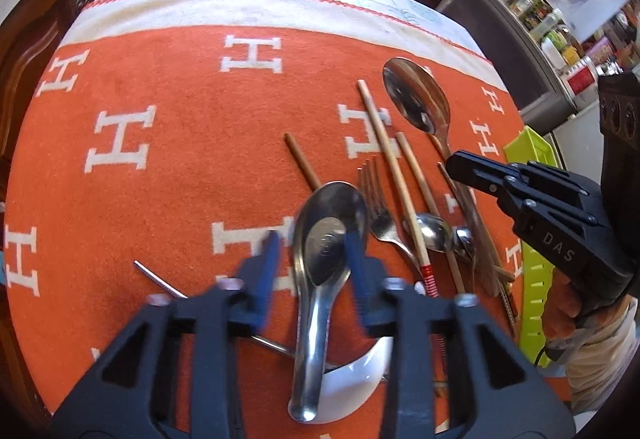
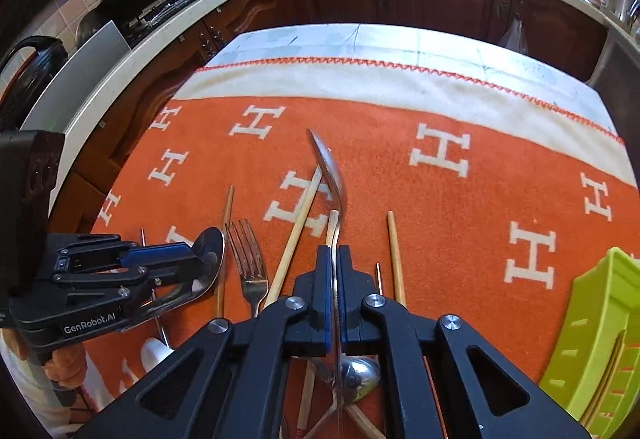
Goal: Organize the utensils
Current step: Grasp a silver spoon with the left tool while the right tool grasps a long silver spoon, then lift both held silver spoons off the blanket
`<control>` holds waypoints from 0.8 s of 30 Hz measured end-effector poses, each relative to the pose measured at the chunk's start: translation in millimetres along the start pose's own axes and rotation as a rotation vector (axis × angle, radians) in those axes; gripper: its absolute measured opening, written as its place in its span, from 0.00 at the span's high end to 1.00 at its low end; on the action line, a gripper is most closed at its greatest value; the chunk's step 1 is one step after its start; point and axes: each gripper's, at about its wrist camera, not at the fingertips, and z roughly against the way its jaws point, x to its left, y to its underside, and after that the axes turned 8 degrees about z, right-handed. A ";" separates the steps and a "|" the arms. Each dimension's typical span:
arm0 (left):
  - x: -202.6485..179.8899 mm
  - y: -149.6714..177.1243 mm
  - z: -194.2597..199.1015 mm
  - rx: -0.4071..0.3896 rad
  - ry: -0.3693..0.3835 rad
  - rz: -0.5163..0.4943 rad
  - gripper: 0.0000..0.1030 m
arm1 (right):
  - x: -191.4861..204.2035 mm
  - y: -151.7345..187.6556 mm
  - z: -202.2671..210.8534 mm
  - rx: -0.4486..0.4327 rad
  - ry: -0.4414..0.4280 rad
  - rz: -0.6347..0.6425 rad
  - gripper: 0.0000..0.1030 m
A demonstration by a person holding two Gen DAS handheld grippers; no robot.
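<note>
Utensils lie scattered on an orange cloth [image 1: 168, 175].
A large spoon [image 2: 330, 175] is clamped by the right gripper [image 2: 331, 279]; the left gripper [image 1: 312, 271], at nine o'clock, is released astride two nested spoons [image 1: 320, 239].

You have two grippers, the left gripper [image 1: 312, 271] and the right gripper [image 2: 332, 287]. On the cloth [image 1: 160, 179] you can count four metal spoons [image 1: 416, 95], one white ceramic spoon [image 1: 352, 379], one fork [image 1: 378, 207], at least four chopsticks [image 1: 384, 159] and one green tray [image 2: 600, 339].
</note>
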 end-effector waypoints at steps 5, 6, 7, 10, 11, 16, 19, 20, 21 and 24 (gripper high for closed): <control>-4.5 0.1 -2.7 -0.020 -0.024 -0.036 0.56 | -2.2 4.5 -2.6 0.015 -0.011 -0.010 0.98; -4.5 -0.1 -3.1 -0.025 -0.022 -0.041 0.56 | -3.7 5.1 -4.0 0.019 -0.020 -0.017 0.98; -4.2 -0.2 -3.4 -0.029 -0.020 -0.043 0.56 | -4.5 5.5 -5.5 0.023 -0.028 -0.024 0.98; -3.9 -0.8 -4.6 -0.039 -0.017 -0.053 0.57 | -5.6 6.0 -6.4 0.028 -0.046 -0.031 0.98; -4.5 -0.8 -4.8 -0.041 -0.019 -0.058 0.57 | -5.0 5.7 -7.6 0.030 -0.047 -0.031 0.98; -6.7 0.9 -5.3 -0.050 -0.043 -0.078 0.78 | -3.4 5.4 -12.8 0.049 -0.074 -0.033 0.98; -6.7 1.0 -5.4 -0.048 -0.044 -0.072 0.83 | -3.8 4.1 -14.8 0.055 -0.071 -0.045 0.98; -5.9 0.7 -5.0 -0.048 -0.047 -0.065 0.85 | -4.7 3.7 -15.2 0.061 -0.070 -0.054 0.98; -5.0 0.7 -4.4 -0.047 -0.049 -0.058 0.87 | -5.8 3.5 -15.3 0.068 -0.072 -0.062 0.98; -2.5 0.7 -3.1 -0.046 -0.060 -0.041 0.92 | -6.4 3.5 -15.7 0.075 -0.067 -0.064 0.97</control>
